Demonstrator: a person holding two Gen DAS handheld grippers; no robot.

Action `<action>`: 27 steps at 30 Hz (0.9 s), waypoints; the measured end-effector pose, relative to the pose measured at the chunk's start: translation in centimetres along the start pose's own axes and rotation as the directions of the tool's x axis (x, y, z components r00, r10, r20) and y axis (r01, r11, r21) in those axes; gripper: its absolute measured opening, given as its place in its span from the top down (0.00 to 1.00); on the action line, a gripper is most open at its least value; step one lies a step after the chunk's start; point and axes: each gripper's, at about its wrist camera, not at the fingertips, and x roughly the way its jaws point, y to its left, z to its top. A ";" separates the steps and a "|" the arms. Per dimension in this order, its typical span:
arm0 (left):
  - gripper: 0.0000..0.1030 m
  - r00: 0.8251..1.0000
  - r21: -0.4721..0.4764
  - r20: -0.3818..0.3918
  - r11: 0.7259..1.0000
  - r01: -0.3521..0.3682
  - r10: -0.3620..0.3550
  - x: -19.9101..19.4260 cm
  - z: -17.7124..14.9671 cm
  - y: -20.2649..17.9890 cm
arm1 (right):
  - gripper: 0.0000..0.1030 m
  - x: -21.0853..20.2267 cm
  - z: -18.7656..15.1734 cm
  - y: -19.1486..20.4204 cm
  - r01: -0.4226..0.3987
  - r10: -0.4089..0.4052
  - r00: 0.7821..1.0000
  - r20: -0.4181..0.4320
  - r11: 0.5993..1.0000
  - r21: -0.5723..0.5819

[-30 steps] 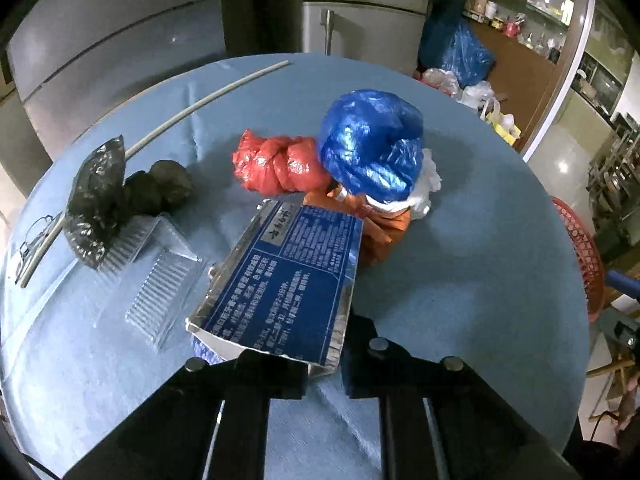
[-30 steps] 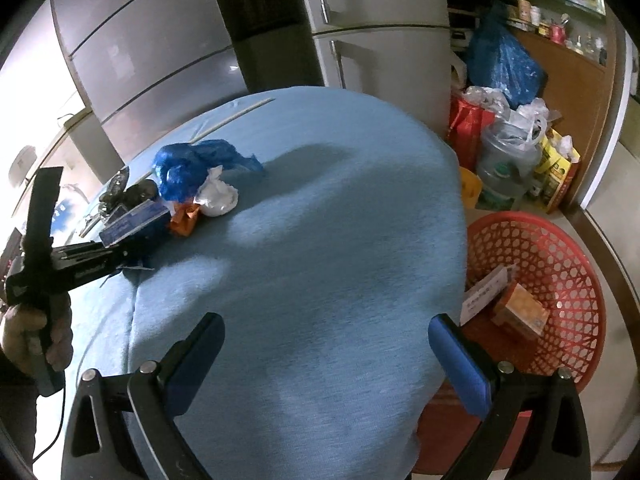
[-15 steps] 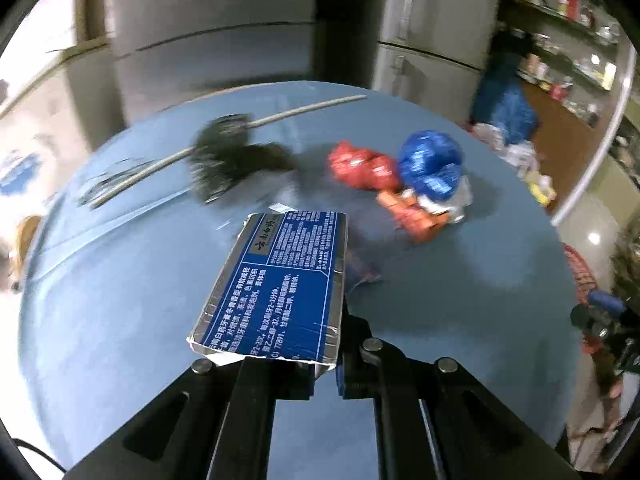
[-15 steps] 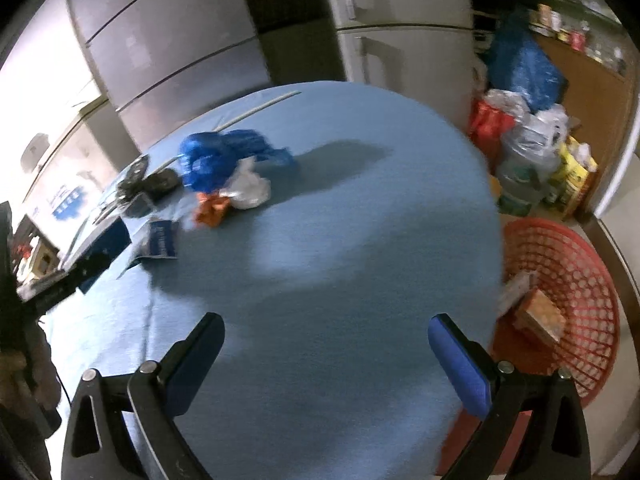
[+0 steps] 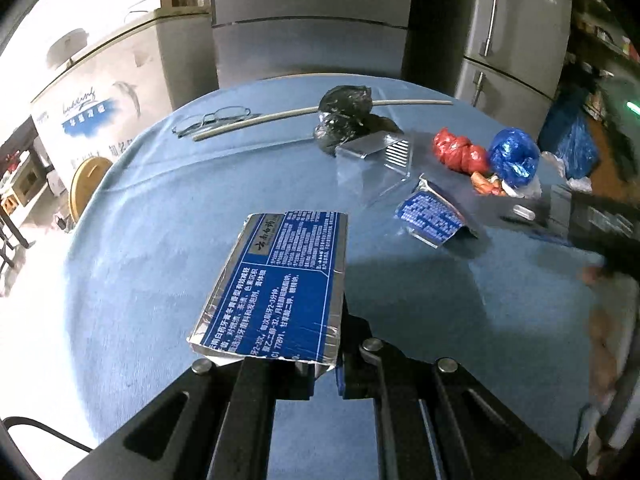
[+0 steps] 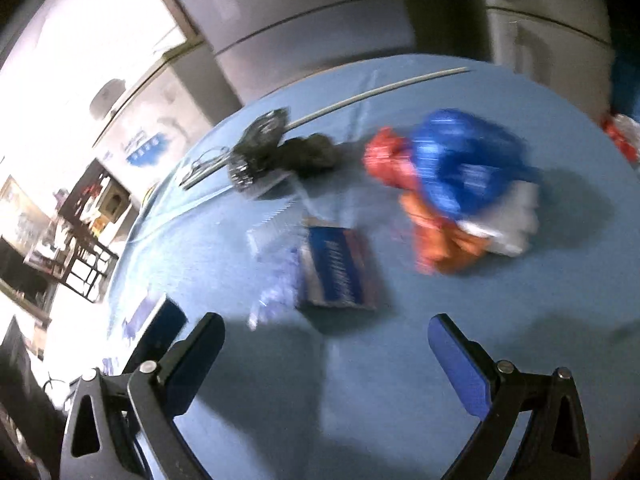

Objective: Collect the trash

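Observation:
My left gripper [image 5: 324, 372] is shut on a flattened blue and silver carton [image 5: 276, 288], held above the round blue table [image 5: 152, 264]. A second blue carton piece [image 5: 432, 216] lies on the table; it also shows in the right wrist view [image 6: 340, 268]. Behind it sit a clear plastic tray [image 5: 380, 160], a black bag [image 5: 344, 120], a red bag [image 5: 456, 152], a blue bag [image 5: 514, 158] and an orange wrapper [image 6: 444, 240]. My right gripper [image 6: 326, 344] is open and empty, just in front of the second carton piece.
A long white rod [image 5: 320, 114] and eyeglasses [image 5: 216, 118] lie at the table's far side. Grey refrigerators [image 5: 312, 20] stand behind the table. The right gripper's dark body [image 5: 600, 224] shows at the right edge of the left wrist view.
My left gripper has pulled back and swung left with the carton. My right gripper has swung left over the table, toward the trash pile and second carton piece; the red basket has left its view.

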 end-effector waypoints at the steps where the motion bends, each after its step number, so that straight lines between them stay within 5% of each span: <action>1: 0.93 1.000 -0.004 0.000 1.000 0.001 -0.001 -0.1 -0.2 0.1 | 0.00 0.7 0.3 0.2 0.009 -0.009 1.000 -0.007 1.000 -0.001; 6: 0.93 1.000 -0.014 0.000 1.000 0.008 -0.008 0.0 -0.4 0.3 | 0.03 4.1 1.0 1.6 0.089 -0.093 0.995 -0.047 0.993 -0.076; 9: 0.93 1.000 -0.016 -0.002 1.000 0.015 -0.015 0.1 -0.3 0.1 | 0.24 4.8 0.5 2.8 0.149 -0.155 0.988 -0.025 0.978 -0.148; 17: 0.93 1.000 -0.008 0.000 1.000 0.024 -0.024 0.0 -0.3 -0.5 | 0.45 2.1 0.7 1.5 0.094 -0.094 0.996 0.005 0.991 -0.092; 20: 0.93 1.000 -0.001 -0.006 1.000 0.024 -0.024 0.1 -0.3 -1.1 | 0.44 2.5 0.3 1.2 0.050 -0.053 0.998 -0.037 0.996 -0.075; 23: 0.93 1.000 -0.002 -0.011 1.000 0.021 -0.021 0.1 -0.2 -1.4 | 0.20 3.2 -0.3 1.3 0.088 -0.093 0.994 -0.052 0.991 -0.097; 27: 0.93 1.000 -0.009 -0.013 1.000 0.012 -0.012 0.0 -0.2 -1.2 | 0.16 3.9 -0.4 2.5 0.141 -0.146 0.989 -0.027 0.980 -0.142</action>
